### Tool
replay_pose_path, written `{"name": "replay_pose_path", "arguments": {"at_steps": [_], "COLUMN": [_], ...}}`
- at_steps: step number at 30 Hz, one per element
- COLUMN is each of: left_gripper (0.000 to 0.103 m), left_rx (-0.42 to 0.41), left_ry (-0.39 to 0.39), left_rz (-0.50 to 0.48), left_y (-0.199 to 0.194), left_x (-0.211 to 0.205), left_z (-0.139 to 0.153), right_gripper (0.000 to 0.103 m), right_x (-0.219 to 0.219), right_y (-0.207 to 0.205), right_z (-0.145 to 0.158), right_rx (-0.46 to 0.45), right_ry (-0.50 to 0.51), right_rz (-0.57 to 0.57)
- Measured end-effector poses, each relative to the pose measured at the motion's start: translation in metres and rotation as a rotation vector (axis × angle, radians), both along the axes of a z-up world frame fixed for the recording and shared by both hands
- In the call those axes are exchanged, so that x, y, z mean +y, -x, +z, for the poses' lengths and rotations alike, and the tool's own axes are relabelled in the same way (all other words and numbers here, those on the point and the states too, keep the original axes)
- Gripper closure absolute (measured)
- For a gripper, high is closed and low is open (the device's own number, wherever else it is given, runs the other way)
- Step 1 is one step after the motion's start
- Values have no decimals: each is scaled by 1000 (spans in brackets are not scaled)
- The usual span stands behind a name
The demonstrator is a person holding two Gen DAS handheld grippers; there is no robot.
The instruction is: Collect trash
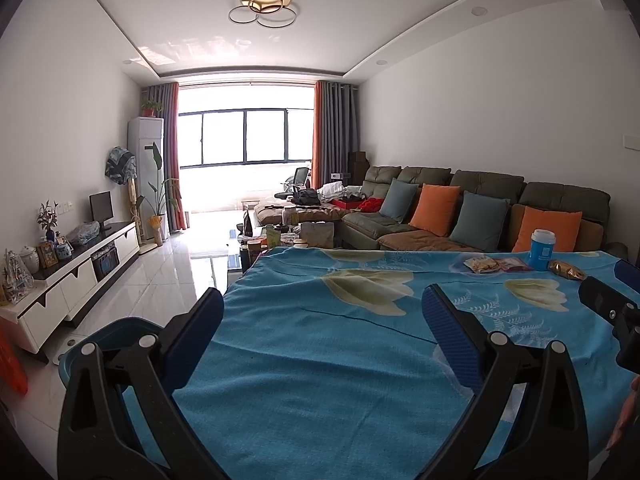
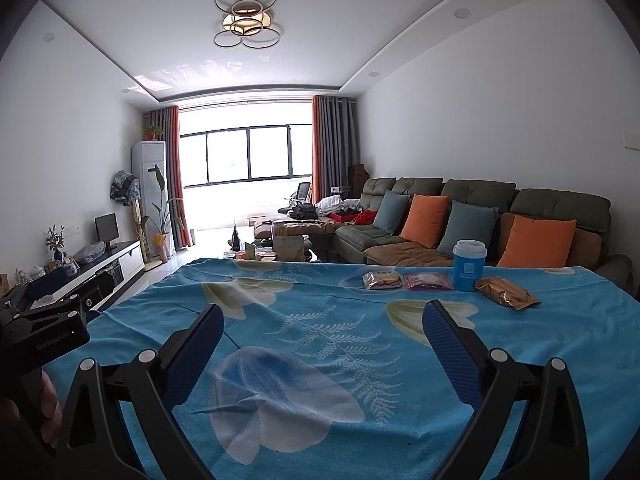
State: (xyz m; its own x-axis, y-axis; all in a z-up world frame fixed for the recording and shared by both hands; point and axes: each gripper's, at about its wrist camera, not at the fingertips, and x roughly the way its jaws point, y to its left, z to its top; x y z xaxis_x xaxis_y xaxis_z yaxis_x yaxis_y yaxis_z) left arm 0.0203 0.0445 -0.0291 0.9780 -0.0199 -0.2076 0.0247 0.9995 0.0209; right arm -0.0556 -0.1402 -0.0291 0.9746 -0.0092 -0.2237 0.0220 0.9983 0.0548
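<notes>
4 bits of trash sit in a row on the blue cloth (image 2: 320, 340), at the right middle of the right view: a clear snack bag (image 2: 382, 280), a pink packet (image 2: 428, 281), a blue cup (image 2: 469, 266) and a gold wrapper (image 2: 506, 293). The left gripper (image 1: 322, 312) and the right gripper (image 2: 322, 322) are both wide open and hold nothing. A blue bin (image 1: 96, 344) sits at the lower left of the left view. I think no piece is being carried now.

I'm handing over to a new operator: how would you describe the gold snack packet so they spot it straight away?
Look at the table under the blue floral cloth, then along its far right edge in front of the sofa. Four items sit in a row there; the gold packet is rightmost, just past the upright blue cup. It alone is shiny golden-brown, unlike the clear and pink packets left of the cup.
</notes>
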Motion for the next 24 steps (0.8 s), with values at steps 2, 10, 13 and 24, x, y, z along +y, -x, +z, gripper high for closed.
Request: {"name": "replay_pose_path", "arguments": {"at_steps": [2, 10, 13, 24], "left_gripper": [6, 6, 6, 6], "left_rx": [-1, -7, -8, -9], "left_ry": [-2, -5, -7, -6], "left_rz": [2, 2, 3, 5], "left_y": [0, 1, 1, 1], "left_x": [-1, -1, -2, -2], "left_z": [0, 1, 1, 1], "right_gripper": [7, 7, 7, 7], "right_x": [0, -1, -1, -1], "right_y": [0, 2, 1, 2], "right_z": [0, 1, 1, 2], "right_rx": [2, -3, -3, -6], "right_ry": [1, 2, 1, 0], "right_rz": [0, -1, -1, -2]}}
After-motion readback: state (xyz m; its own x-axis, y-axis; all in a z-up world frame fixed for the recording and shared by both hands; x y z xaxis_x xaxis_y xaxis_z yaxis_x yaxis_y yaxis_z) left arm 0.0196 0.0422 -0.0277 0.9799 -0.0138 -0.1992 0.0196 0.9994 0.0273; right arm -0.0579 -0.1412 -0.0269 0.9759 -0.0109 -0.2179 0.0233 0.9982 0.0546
